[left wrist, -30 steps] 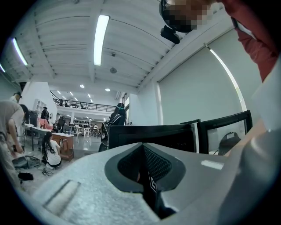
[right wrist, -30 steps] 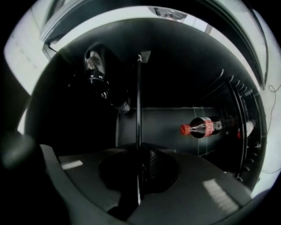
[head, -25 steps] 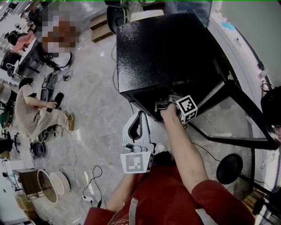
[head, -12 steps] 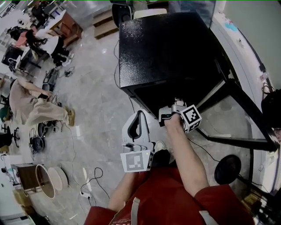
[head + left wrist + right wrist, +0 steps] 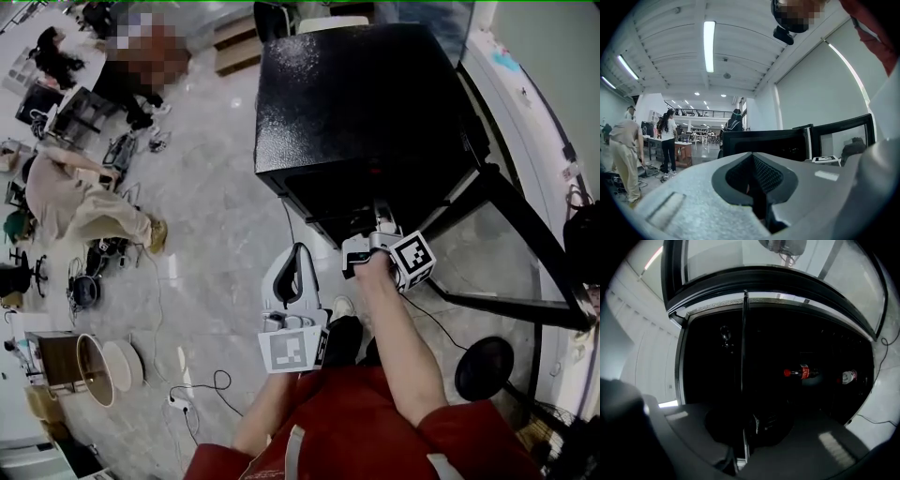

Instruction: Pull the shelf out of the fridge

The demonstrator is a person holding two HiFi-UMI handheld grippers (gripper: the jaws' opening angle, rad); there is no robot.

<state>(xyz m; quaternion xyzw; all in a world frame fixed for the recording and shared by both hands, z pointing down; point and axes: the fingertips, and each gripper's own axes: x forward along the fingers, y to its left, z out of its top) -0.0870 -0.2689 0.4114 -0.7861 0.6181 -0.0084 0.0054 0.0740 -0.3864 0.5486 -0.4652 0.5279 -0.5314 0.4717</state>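
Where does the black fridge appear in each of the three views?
Head view: fridge top centre, from above.
Left gripper view: fridge at centre, front on.
Right gripper view: fridge interior fills the middle.
Shared landmark: its open glass door.

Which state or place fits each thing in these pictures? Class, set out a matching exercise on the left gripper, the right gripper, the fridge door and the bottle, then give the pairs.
Things
1. left gripper
2. right gripper
3. fridge door
4. bottle

States or places
A. swung open
B. inside the dark fridge
C. jaws shut on the edge of the shelf
D. jaws together on nothing, held away from the fridge

Pairs: 1-D, 2-C, 3-A, 4-B
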